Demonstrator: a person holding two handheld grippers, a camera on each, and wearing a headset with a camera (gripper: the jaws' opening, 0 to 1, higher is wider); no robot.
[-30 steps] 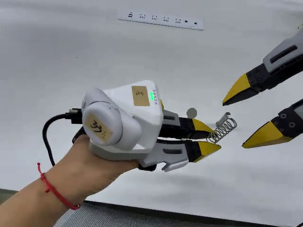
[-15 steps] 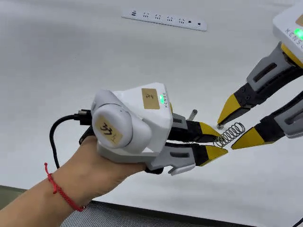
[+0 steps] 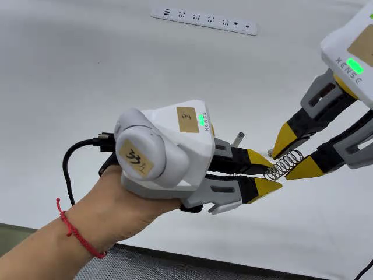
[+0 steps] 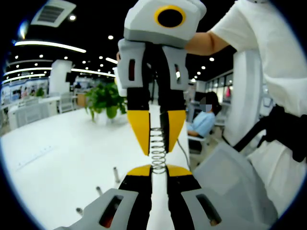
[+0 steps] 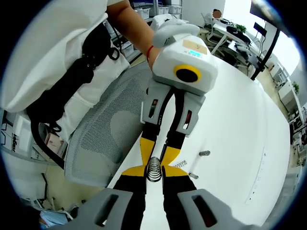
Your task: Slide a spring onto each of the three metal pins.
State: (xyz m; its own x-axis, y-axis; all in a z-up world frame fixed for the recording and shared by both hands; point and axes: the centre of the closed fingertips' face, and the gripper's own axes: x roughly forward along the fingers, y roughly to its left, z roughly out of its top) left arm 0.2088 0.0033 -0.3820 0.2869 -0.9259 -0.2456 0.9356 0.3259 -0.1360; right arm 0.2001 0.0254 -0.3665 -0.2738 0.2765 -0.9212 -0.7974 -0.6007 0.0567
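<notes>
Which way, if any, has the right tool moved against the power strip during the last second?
Yes. Against the power strip, the right tool has come in leftward, onto the spring held by the left tool.

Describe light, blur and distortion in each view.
Head view: soft even light, faint shadows on the table, spring sharp. Left gripper view: fisheye bending, ceiling lamps glaring. Right gripper view: fisheye bending, top right washed out.

The spring sits between the left tongs and the right tongs, above the worktop. A pin stands just behind, and a power strip lies far back.
</notes>
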